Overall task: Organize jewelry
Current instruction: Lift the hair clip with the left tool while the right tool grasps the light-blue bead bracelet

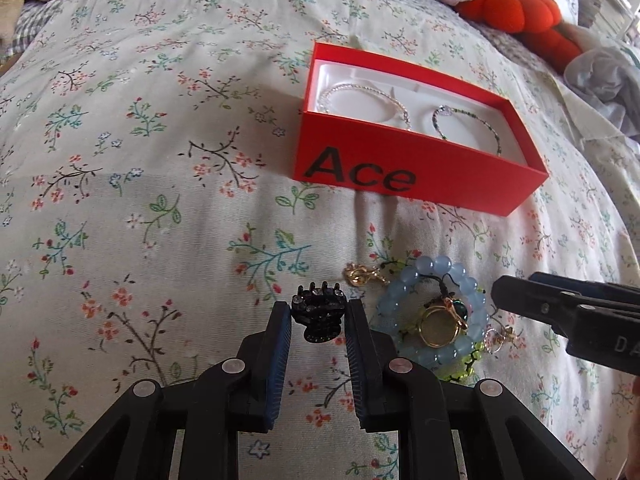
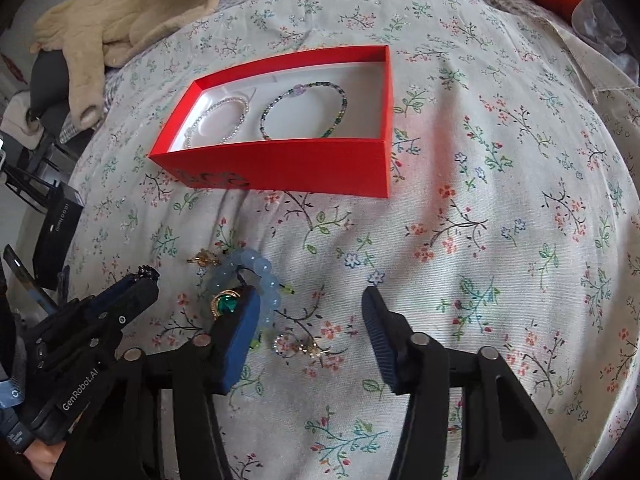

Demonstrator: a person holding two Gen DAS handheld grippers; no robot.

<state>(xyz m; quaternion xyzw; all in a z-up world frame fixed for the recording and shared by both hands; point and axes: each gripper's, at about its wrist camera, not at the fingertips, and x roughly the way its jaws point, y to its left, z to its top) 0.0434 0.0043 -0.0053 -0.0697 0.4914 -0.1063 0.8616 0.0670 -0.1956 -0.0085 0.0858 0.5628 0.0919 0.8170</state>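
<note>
The left gripper [image 1: 319, 316] has its fingers narrowed right down onto a small black hair claw [image 1: 318, 314], pinched between the pads just above the floral bedspread [image 1: 140, 160]. The right gripper [image 2: 310, 314] hangs with its fingers apart and nothing in them, over a heap of jewelry: a pale blue bead bracelet [image 2: 248, 276] and a gold ring with a green stone [image 2: 226, 304]. Beyond sits the red box [image 1: 400, 176], open, with two thin beaded bracelets [image 1: 468, 128] lying inside.
</note>
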